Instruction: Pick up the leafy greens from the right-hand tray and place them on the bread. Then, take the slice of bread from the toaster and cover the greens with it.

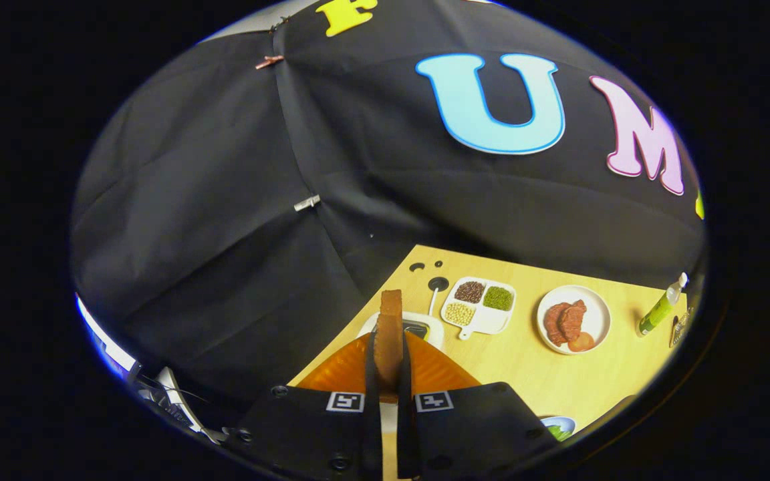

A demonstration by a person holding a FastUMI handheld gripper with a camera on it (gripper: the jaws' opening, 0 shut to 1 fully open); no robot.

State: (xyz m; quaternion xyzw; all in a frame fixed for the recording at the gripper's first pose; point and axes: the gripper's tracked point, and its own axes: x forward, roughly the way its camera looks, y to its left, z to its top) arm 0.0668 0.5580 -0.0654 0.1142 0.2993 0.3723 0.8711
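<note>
My fingers (389,364) clamp a slice of bread (391,327) edge-on and upright, held above the white toaster (418,327) on the wooden table (525,374). Just beyond and to the right sits a divided white dish (481,305) of beans and grains. Further right, a white plate (573,318) carries reddish-brown slices, and a green bottle (660,307) leans near the table's far edge. A bowl (559,426) with something green peeks beside my right finger.
</note>
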